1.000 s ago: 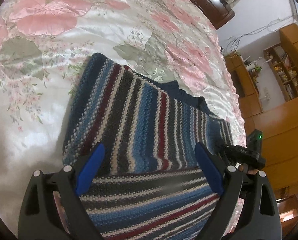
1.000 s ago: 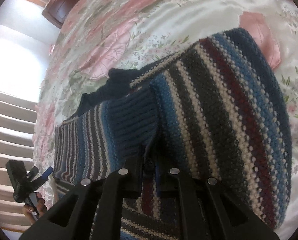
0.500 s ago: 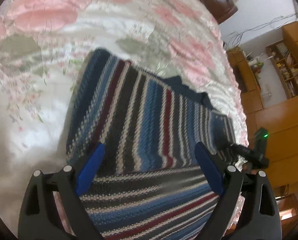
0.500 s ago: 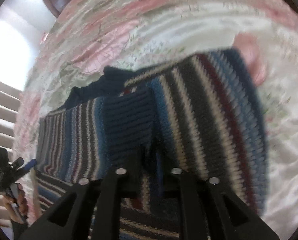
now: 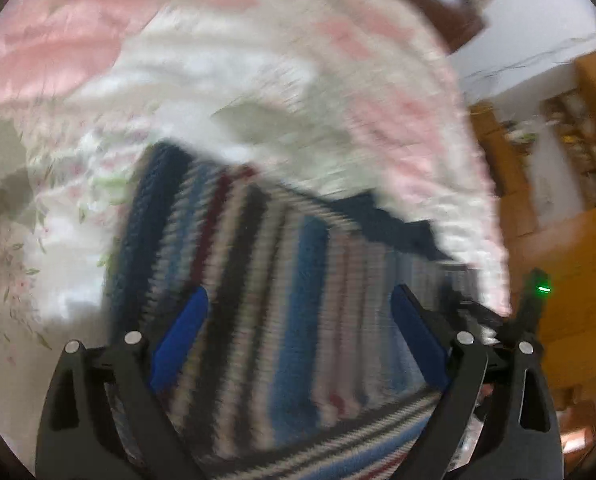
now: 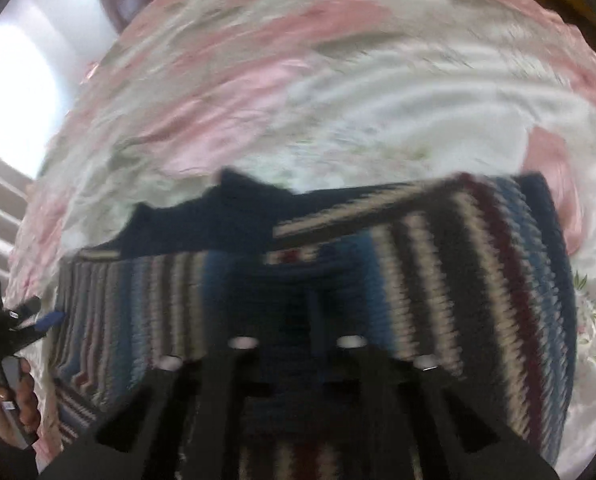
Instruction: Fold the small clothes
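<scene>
Striped knit sweater on a floral bed, one gripper spread above it, the other pinching a fold.

The left gripper (image 5: pixel 298 332) hangs over the striped sweater (image 5: pixel 258 280) with its blue-padded fingers (image 5: pixel 178 336) spread wide, holding nothing; stripes of navy, blue, cream, grey and maroon run between them. The sweater lies flat on the pink-and-white floral bedspread (image 5: pixel 178 80), with a dark navy part at its far edge. Wooden shelves (image 5: pixel 558 140) stand at the right of that view. In the right wrist view, a hand (image 6: pixel 14 392) grips the left tool at the far left, and the right gripper (image 6: pixel 298 320) has its fingers pressed together on a dark blue ribbed fold of the sweater. Both views are motion-blurred.
</scene>
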`<state>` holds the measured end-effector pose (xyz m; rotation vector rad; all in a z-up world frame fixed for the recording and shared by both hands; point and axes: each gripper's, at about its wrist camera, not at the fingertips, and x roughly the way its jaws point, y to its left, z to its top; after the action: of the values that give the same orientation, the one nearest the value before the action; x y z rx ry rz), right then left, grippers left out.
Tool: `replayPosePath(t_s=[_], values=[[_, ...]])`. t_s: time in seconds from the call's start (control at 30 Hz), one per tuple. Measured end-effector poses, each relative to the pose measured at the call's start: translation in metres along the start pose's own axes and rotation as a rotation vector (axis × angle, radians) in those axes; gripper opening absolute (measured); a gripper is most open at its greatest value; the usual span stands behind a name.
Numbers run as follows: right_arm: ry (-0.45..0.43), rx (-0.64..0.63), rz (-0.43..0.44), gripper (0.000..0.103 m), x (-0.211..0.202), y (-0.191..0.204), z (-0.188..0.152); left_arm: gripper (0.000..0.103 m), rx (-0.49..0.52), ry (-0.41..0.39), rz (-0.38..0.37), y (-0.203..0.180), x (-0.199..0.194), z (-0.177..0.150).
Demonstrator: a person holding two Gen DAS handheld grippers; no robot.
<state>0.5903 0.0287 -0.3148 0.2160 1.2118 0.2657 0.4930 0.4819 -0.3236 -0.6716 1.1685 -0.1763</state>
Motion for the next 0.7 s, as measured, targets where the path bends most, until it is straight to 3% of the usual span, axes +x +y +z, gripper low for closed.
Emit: replayPosePath(t_s=[0.07,0.13,0.2,0.27,0.4,0.47,0.53,0.67,0.7], values=[[-0.017,0.029,0.019,0.0,-0.012,-0.012,-0.005,0.088,0.027,0.045,0.046,0.0,0.008,0.001],[-0.051,0.018,0.025,0.014,-0.031,-0.013,-0.013,0.088,0.091,0.003,0.06,-0.01,-0.009,-0.005],[-0.063,0.0,0.081,0.014,-0.05,-0.009,-0.028,0.09,0.167,-0.057,0.025,-0.021,-0.034,-0.019],[-0.049,-0.018,0.091,0.014,-0.054,-0.007,-0.04,0.091,0.213,-0.064,0.019,-0.026,-0.046,-0.038],[0.012,0.045,0.075,0.0,-0.038,-0.031,-0.054,0.09,0.154,0.048,0.058,-0.004,-0.024,-0.05],[0.003,0.098,0.078,0.0,-0.046,-0.04,-0.055,0.089,0.106,0.066,0.024,0.01,-0.018,-0.05],[-0.024,0.118,0.076,0.015,-0.064,-0.044,-0.064,0.088,0.079,0.043,0.003,0.013,-0.027,-0.05],[-0.075,0.098,0.085,0.027,-0.118,-0.046,-0.104,0.09,0.046,-0.029,-0.053,0.007,-0.07,-0.077],[-0.077,0.077,0.066,0.041,-0.13,-0.042,-0.117,0.091,0.061,-0.049,-0.056,0.002,-0.086,-0.095]])
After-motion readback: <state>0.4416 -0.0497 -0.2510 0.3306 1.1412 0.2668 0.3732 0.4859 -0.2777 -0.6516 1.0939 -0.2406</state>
